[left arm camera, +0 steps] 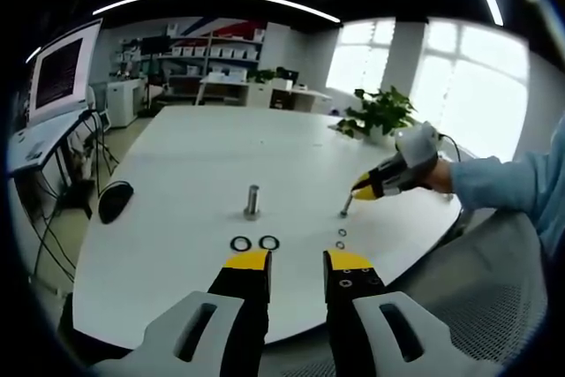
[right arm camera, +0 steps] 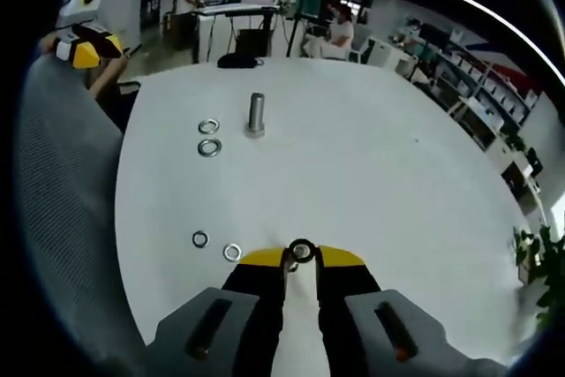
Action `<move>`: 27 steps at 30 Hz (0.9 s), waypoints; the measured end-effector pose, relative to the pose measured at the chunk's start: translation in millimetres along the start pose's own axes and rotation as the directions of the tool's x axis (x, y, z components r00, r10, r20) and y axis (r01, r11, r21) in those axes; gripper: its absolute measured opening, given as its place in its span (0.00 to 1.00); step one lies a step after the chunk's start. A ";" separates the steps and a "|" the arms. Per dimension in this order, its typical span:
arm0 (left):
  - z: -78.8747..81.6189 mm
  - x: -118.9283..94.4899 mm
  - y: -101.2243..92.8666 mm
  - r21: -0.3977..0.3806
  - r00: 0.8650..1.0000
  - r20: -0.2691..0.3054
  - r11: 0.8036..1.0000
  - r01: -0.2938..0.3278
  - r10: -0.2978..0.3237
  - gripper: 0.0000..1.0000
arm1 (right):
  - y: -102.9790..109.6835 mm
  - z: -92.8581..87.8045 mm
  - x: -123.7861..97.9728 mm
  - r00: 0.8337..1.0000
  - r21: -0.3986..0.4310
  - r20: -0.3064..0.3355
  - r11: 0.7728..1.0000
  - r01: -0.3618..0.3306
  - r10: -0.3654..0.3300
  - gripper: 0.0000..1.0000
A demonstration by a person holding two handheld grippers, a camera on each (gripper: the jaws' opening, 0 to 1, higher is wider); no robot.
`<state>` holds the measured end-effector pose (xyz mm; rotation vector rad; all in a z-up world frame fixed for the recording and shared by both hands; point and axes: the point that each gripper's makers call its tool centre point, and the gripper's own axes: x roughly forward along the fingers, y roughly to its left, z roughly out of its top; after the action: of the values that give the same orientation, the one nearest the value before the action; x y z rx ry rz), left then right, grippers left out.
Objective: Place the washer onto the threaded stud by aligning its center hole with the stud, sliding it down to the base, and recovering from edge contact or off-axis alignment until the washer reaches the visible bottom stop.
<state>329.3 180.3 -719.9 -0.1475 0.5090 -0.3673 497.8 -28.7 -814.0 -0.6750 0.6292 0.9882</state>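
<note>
A small threaded stud [left arm camera: 344, 208] stands on the white table [left arm camera: 194, 156]. My right gripper [left arm camera: 364, 190] is at its top, held by a hand in a blue sleeve. In the right gripper view, my right gripper [right arm camera: 302, 258] has its jaws nearly together around a small washer [right arm camera: 302, 251], which sits ring-up over the stud's tip. Two spare small washers [right arm camera: 200, 238] [right arm camera: 232, 252] lie just to the left. My left gripper [left arm camera: 298, 262] hovers open at the table's near edge, with nothing between its fingers, and it appears as the left gripper [right arm camera: 84, 46] at the far left.
A larger stud [left arm camera: 252, 200] stands mid-table with two large washers [left arm camera: 240, 243] [left arm camera: 268, 242] beside it. A black mouse [left arm camera: 115, 199] lies at the left edge and a potted plant [left arm camera: 380, 112] at the far side. A grey mesh chair [right arm camera: 62, 218] adjoins the table.
</note>
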 end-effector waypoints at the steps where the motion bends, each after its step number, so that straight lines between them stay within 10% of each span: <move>1: 0.0 0.0 0.0 0.000 1.000 0.000 1.000 0.000 0.000 0.21 | 0.4 -0.9 0.3 1.000 -0.004 -0.005 1.000 -0.001 0.001 0.14; 27: -0.8 0.2 -0.1 0.001 1.000 -0.007 1.000 0.001 -0.001 0.21 | -1.3 5.9 -0.3 1.000 -0.014 0.014 1.000 0.009 -0.008 0.15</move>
<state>329.1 180.0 -720.7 -0.1455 0.5154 -0.3695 499.8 -24.9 -809.7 -0.6821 0.6076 0.9893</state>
